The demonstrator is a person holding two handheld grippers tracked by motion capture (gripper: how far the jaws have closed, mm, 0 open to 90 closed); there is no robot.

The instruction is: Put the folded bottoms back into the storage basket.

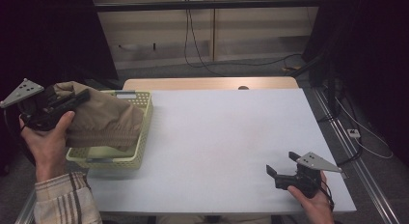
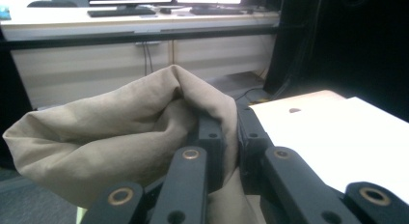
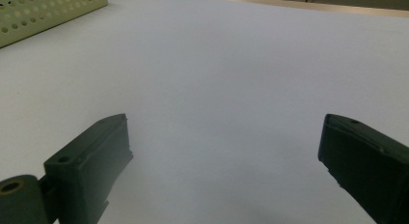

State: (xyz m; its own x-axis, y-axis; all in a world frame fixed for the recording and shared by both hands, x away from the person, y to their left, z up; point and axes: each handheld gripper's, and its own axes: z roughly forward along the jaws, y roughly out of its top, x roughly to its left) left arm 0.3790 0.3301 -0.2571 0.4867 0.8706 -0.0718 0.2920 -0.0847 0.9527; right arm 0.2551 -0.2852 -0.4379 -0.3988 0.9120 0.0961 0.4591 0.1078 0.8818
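A tan cloth (image 1: 103, 120) hangs bunched over the pale green perforated basket (image 1: 143, 132) at the table's left edge. My left gripper (image 1: 81, 97) is shut on a fold of that cloth and holds it up above the basket; in the left gripper view the tan cloth (image 2: 111, 132) is pinched between the black jaws of the left gripper (image 2: 230, 132). My right gripper (image 1: 281, 163) rests low at the front right of the white table (image 1: 222, 137), open, with nothing between its fingers. The right gripper (image 3: 224, 151) shows its jaws wide apart over bare table.
The basket's corner (image 3: 43, 11) lies far off to the upper left in the right gripper view. Behind the white table run a wooden strip (image 1: 207, 83), cabinets and cables. A dark curtain (image 1: 371, 50) and a metal rail (image 1: 352, 156) stand to the right.
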